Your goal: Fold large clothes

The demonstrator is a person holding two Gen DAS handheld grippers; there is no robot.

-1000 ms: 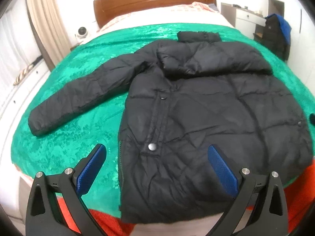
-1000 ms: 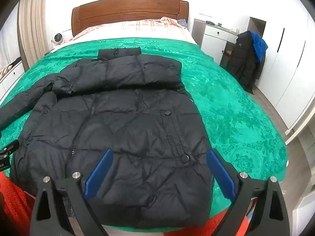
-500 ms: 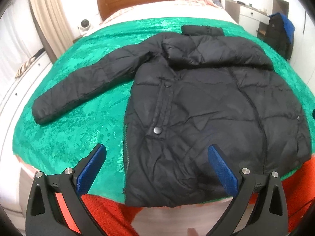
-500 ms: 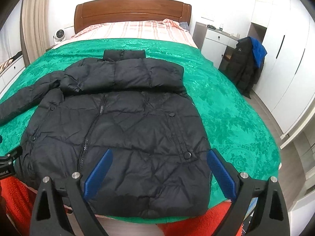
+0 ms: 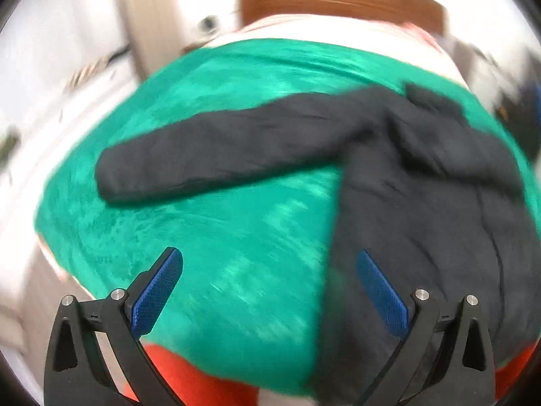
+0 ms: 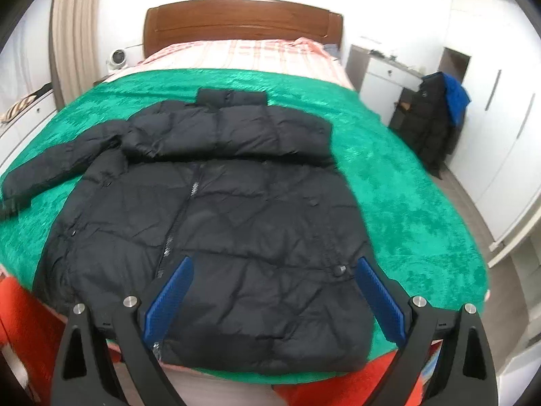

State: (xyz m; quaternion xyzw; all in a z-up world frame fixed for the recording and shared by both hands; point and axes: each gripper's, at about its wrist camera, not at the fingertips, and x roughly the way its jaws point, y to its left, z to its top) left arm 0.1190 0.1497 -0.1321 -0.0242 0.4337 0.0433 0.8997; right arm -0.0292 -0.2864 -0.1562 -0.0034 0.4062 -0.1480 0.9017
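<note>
A black puffer jacket (image 6: 216, 223) lies front up on the green bedspread (image 6: 399, 189), collar toward the headboard. One sleeve (image 6: 50, 169) stretches out to the left; the other is folded across the chest. In the blurred left wrist view the jacket (image 5: 439, 203) fills the right side and its sleeve (image 5: 216, 155) runs left. My left gripper (image 5: 270, 280) hovers open over bare bedspread (image 5: 216, 237) beside the jacket's left edge, holding nothing. My right gripper (image 6: 273, 287) hangs open above the jacket's lower hem, apart from the cloth.
A wooden headboard (image 6: 243, 20) and a striped pillow area (image 6: 243, 50) lie at the far end. A dark coat (image 6: 436, 125) hangs by a white cabinet (image 6: 382, 77) on the right. Red fabric (image 6: 23, 314) drapes below the bed's near edge.
The left wrist view has swung left with motion blur, from over the jacket's hem to the bedspread beside it. The right gripper has pulled back slightly. The jacket has not moved.
</note>
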